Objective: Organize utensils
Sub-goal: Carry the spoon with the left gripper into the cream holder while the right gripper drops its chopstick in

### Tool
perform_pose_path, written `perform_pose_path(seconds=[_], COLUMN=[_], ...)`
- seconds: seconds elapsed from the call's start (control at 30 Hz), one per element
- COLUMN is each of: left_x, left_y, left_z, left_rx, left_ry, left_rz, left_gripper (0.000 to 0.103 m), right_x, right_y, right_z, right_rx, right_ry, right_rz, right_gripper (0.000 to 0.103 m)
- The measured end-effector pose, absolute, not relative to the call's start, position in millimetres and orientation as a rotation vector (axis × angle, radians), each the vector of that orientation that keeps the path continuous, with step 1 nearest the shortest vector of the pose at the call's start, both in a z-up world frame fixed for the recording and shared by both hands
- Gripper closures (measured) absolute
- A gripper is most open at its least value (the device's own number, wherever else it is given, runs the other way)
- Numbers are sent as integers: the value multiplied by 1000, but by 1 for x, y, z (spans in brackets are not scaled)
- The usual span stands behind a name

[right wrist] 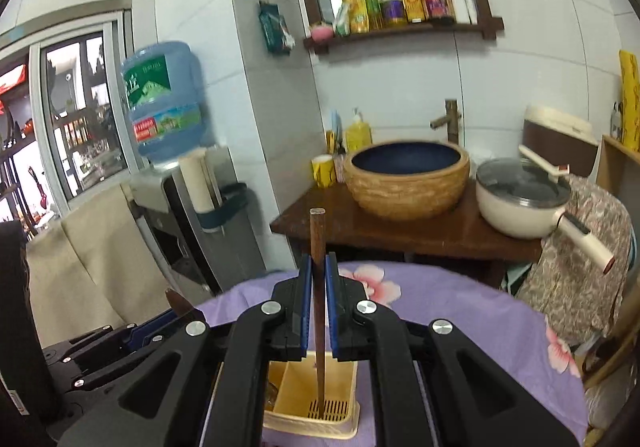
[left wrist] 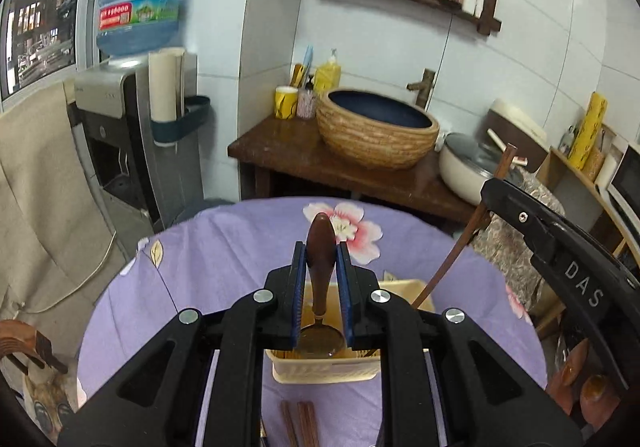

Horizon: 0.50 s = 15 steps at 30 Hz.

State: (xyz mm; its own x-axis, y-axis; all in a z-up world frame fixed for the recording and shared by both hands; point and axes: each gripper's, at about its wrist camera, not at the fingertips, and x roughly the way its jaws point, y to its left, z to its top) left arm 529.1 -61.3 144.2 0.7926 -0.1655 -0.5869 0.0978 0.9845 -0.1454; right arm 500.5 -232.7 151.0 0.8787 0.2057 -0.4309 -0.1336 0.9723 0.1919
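My left gripper (left wrist: 321, 259) is shut on the brown handle of a spoon (left wrist: 320, 247). It holds the spoon upright with the metal bowl down in the cream utensil basket (left wrist: 324, 371) on the purple flowered tablecloth (left wrist: 224, 259). My right gripper (right wrist: 319, 271) is shut on a dark wooden chopstick (right wrist: 318, 231). The chopstick stands upright with its tip on the slotted bottom of the basket's (right wrist: 316, 419) right compartment. That chopstick also shows in the left wrist view (left wrist: 460, 247). Two more chopsticks (left wrist: 300, 423) lie on the cloth in front of the basket.
Behind the round table stands a wooden counter (left wrist: 288, 155) with a woven basin (left wrist: 376, 127), a yellow cup (left wrist: 286, 102) and a lidded white pot (right wrist: 520, 199). A water dispenser (left wrist: 140, 111) is at the left. Brown spoons (left wrist: 580, 387) lie at the right edge.
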Motion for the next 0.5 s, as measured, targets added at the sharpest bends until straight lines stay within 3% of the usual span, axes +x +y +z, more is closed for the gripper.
perform_pose_path(seconds=[0.5], left_x=[542], left_y=[-67], left_z=[83], left_rx=[-86], left_ry=[740], left_rz=[-138], left_gripper=[87], right_x=[510], right_y=[-238], right_z=[131], right_rx=[148], right_ry=[494], right_rz=[151], right_gripper=[95])
